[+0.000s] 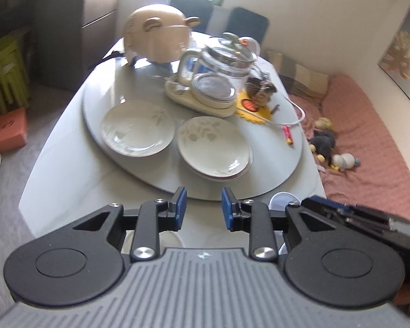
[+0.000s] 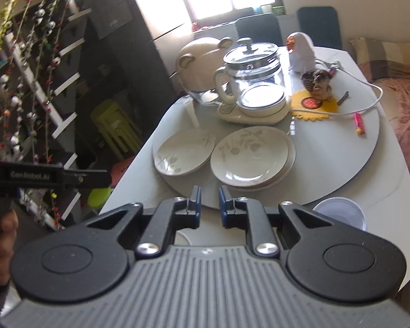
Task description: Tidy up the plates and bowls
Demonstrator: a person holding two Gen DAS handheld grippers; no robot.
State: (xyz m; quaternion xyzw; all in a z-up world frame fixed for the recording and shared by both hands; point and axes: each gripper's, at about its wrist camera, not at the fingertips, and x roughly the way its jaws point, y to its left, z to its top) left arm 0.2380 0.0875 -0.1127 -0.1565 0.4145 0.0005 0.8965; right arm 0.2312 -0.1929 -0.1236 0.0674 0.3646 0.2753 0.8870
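Left wrist view first: our left gripper (image 1: 203, 207) hovers above the near edge of the white table (image 1: 68, 169), its blue-padded jaws spread apart with nothing between them; ahead, on the grey turntable (image 1: 276, 175), we see a single leaf-patterned plate (image 1: 137, 128) on the left and, just beside it but apart, a stack of plates (image 1: 214, 147) on the right; behind them stands a glass kettle (image 1: 218, 79) on its cream base, with a beige bear-eared cover (image 1: 155, 38) farther back; a pale bowl (image 1: 283, 201) peeks out close to the right finger, off the turntable; part of something white shows under the gripper body, too hidden for us to name. From the right wrist view our right gripper (image 2: 209, 205) also hangs over the near table edge, jaws parted by a narrow gap and holding nothing; the same single plate (image 2: 183, 153) and stack (image 2: 251, 158) lie just beyond its fingertips, the bowl (image 2: 340, 213) sits to the right on the table (image 2: 396, 207), and the left gripper's black handle shows at the far left, gripped by our hand (image 2: 0, 235).
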